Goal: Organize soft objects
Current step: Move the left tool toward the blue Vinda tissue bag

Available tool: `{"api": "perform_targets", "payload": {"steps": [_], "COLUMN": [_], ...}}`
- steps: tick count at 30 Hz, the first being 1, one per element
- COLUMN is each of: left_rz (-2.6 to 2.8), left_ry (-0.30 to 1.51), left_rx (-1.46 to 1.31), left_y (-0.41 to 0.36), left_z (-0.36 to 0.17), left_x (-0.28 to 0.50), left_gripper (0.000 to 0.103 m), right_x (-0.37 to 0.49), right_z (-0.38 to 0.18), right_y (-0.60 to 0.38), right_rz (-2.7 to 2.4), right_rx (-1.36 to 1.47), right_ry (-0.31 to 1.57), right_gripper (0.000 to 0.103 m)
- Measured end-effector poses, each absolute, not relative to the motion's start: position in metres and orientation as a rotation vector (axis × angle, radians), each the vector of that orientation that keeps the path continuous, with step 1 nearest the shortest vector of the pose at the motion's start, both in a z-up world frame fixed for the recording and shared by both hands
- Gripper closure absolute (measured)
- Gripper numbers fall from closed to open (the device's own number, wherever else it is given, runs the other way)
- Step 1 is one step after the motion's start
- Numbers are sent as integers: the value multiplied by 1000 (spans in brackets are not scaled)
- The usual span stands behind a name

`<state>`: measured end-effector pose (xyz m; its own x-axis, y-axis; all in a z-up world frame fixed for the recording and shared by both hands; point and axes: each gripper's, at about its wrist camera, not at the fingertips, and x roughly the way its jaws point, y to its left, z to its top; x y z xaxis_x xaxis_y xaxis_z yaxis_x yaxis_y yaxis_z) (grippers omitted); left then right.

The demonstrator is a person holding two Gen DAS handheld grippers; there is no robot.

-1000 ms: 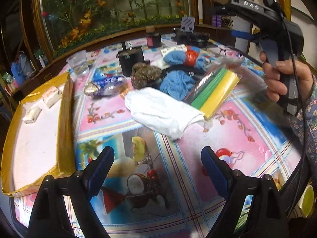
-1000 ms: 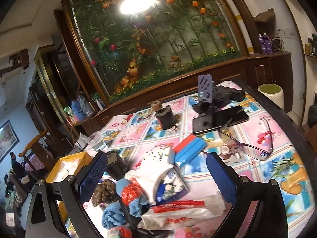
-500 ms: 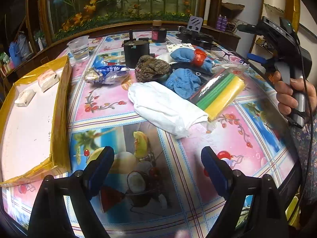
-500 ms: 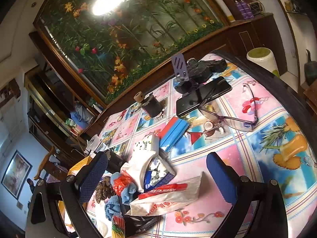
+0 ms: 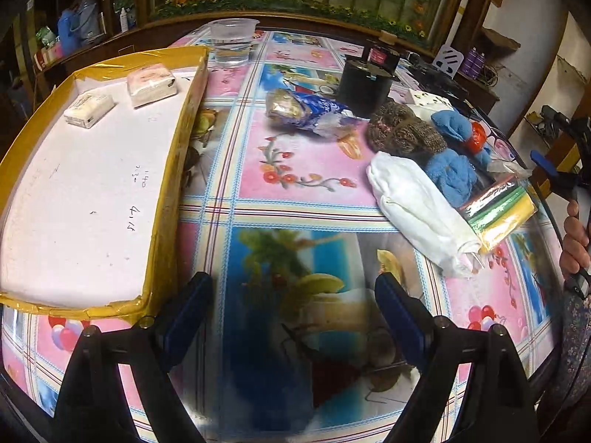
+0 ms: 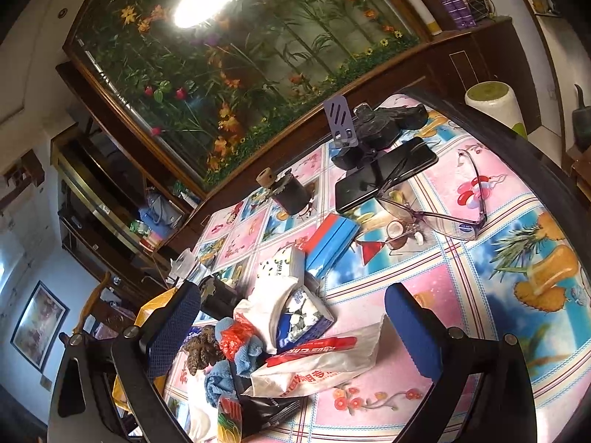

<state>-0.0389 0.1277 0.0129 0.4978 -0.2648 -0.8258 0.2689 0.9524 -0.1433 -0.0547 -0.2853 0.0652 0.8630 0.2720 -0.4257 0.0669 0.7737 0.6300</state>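
A white rolled cloth (image 5: 417, 203) lies on the table right of centre in the left wrist view, with blue cloths (image 5: 452, 170) and a brown knitted piece (image 5: 402, 131) behind it. A yellow-edged tray (image 5: 166, 184) at the left holds two white tissue packs (image 5: 151, 83). My left gripper (image 5: 291, 313) is open and empty, low over the table's front. My right gripper (image 6: 291, 326) is open and empty, above the pile: a white bag (image 6: 321, 365), blue cloth (image 6: 247, 354), brown piece (image 6: 201, 347). It also shows at the right edge (image 5: 565, 170) of the left wrist view.
A water cup (image 5: 231, 42), a black pot (image 5: 364, 85) and a foil snack bag (image 5: 306, 110) stand behind the cloths. A striped plastic packet (image 5: 498, 210) lies right of the white cloth. Glasses (image 6: 443, 206), a phone (image 6: 384, 173) and a blue box (image 6: 330, 243) lie at the far side.
My left gripper has swung left and lower, bringing the yellow tray nearer. My right gripper has tilted and drifted a little over the pile. Nothing was picked up.
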Motion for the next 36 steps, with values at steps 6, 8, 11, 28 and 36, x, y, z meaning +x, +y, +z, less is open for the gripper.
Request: {"api": "perform_targets", "payload": {"steps": [6, 8, 11, 28, 36], "left_rz": [-417, -431, -331, -45, -83], "left_ry": [970, 966, 970, 824, 929], "left_rx": [6, 23, 72, 168, 146], "left_y": [99, 84, 72, 121, 161], "left_z": [44, 58, 66, 101, 68], "left_x": [-37, -24, 11, 51, 49], "left_gripper": [14, 14, 14, 14, 14], "right_x": [-53, -54, -53, -53, -56], "right_z": [67, 67, 67, 67, 71], "right_y": [-279, -279, -278, -275, -265], "right_rz": [126, 125, 125, 165, 169], "right_rx": [664, 668, 667, 677, 632], "right_ry": [530, 526, 525, 524, 516], "right_gripper": [1, 1, 1, 1, 1]}}
